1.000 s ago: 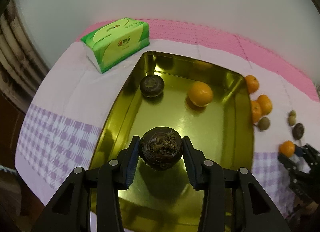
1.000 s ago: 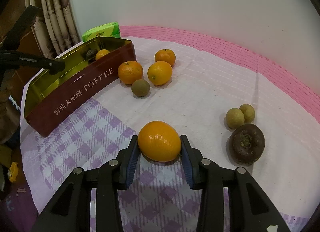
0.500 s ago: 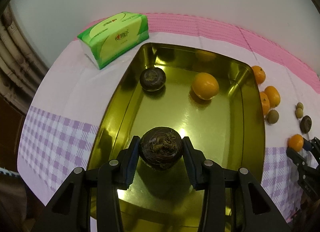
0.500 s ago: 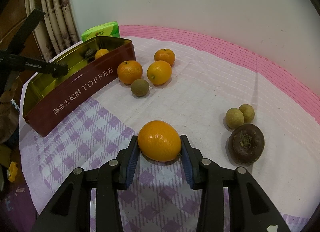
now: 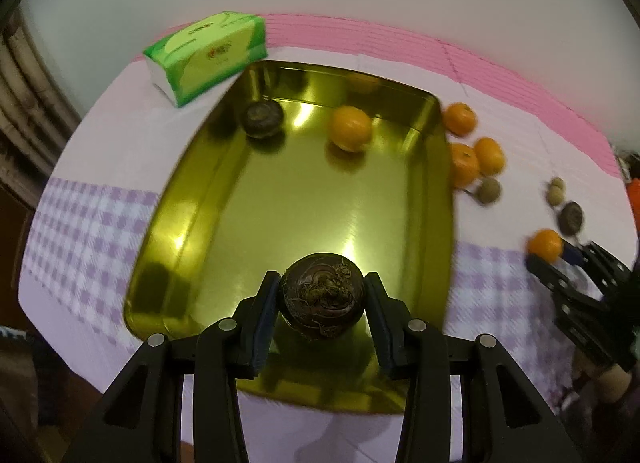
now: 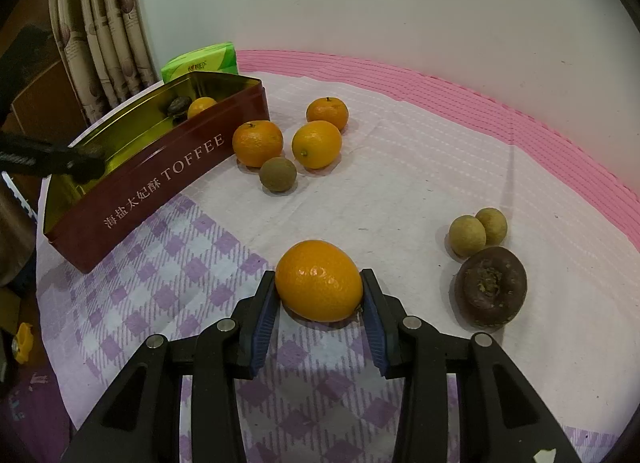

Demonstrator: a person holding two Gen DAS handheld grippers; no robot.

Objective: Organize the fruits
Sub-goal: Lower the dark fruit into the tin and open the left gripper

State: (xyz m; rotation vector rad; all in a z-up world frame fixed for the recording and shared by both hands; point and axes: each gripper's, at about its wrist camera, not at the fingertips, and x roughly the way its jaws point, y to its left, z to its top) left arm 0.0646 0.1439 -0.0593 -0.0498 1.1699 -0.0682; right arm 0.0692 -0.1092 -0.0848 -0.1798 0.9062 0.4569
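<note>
Left gripper (image 5: 322,299) is still clamping the dark brown fruit (image 5: 322,295) between both pads, and versus a second ago it is pulling back and up: the gold tin (image 5: 224,167) is showing more of its near rim, and the held fruit is now sitting over the tin's near end rather than mid-floor. Left view is motion-blurred, so contact with the floor is unclear. Inside the tin, far end, another dark fruit (image 5: 263,118) is lying left and an orange (image 5: 350,128) right, well apart; the middle floor is open. Green tissue pack (image 5: 208,53) is sitting just beyond the tin's far-left corner. Right gripper (image 6: 319,291) is unchanged, still pinching the large orange (image 6: 319,281) low over the checked cloth (image 6: 168,275) on the table. Tin's red TOFFEE wall (image 6: 160,179) is standing to its left, with free cloth between. Three mandarins (image 6: 316,143) and a small brown fruit (image 6: 278,174) are clustering just beside the tin's far-right corner. To the right, two small tan fruits (image 6: 476,231) are touching, with a dark round fruit (image 6: 491,287) just near of them.
</note>
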